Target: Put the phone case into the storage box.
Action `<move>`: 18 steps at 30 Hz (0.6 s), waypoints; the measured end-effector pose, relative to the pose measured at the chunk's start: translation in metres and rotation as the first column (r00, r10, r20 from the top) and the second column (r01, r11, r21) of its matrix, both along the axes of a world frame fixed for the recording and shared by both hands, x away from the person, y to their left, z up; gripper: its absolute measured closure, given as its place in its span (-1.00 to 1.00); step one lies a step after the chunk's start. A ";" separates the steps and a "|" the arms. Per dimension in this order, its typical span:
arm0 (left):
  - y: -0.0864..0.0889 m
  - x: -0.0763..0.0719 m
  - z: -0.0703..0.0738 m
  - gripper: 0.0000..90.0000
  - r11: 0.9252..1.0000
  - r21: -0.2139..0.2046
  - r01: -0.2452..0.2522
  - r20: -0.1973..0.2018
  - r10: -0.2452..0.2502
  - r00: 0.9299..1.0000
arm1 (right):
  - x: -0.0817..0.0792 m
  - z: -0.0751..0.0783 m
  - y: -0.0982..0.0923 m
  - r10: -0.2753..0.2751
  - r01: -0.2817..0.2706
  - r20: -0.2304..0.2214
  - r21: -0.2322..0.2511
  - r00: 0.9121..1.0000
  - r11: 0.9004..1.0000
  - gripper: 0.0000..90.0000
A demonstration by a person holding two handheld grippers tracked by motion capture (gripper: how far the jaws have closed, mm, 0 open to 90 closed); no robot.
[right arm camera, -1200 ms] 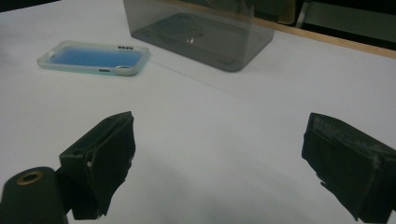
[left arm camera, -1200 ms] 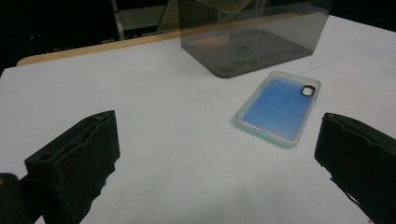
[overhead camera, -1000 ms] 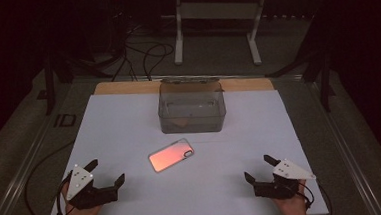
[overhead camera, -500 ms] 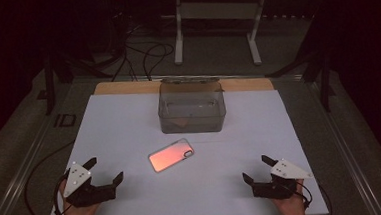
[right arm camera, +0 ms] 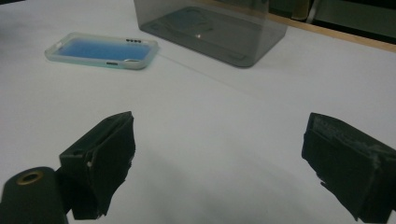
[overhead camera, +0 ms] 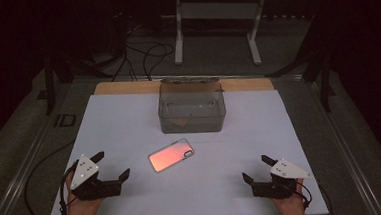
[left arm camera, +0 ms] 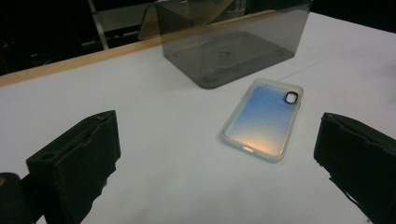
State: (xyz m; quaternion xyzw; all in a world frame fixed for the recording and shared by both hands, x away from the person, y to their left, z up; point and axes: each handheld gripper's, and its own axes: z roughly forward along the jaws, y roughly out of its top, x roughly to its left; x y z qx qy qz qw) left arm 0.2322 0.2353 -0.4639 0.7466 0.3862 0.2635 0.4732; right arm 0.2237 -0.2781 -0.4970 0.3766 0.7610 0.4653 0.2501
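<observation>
Phone case (overhead camera: 171,155) flat on the white counter (overhead camera: 129,121), just in front of the smoky clear box (overhead camera: 192,106). Left gripper (overhead camera: 111,166) and right gripper (overhead camera: 255,168) rest at the near edge, jaws spread wide, holding nothing, both apart from the case.

Room dark, light falls mostly on the table (overhead camera: 104,118): white sheet over it, wooden edge (overhead camera: 122,87) showing at the far side, well beyond both tools. Grey floor (overhead camera: 216,68) behind the table, black cables (overhead camera: 145,57) lying on it, far-left of the tools. White metal stand (overhead camera: 216,21) w/ two legs on the floor further back. Dark posts (overhead camera: 51,76) left & right of the table. Bkgd beyond is black, no detail.
</observation>
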 end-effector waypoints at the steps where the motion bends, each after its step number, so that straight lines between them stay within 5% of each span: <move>1: -0.001 0.001 0.001 -0.97 1.000 0.005 0.004 0.001 -0.004 1.000 | 0.000 0.000 0.000 0.001 -0.001 0.001 0.000 1.000 1.000 -0.78; 18: -0.018 0.025 0.006 -0.98 0.998 0.037 0.049 -0.005 -0.049 0.999 | 0.000 -0.001 0.001 -0.003 0.003 -0.004 -0.009 1.000 1.000 -0.78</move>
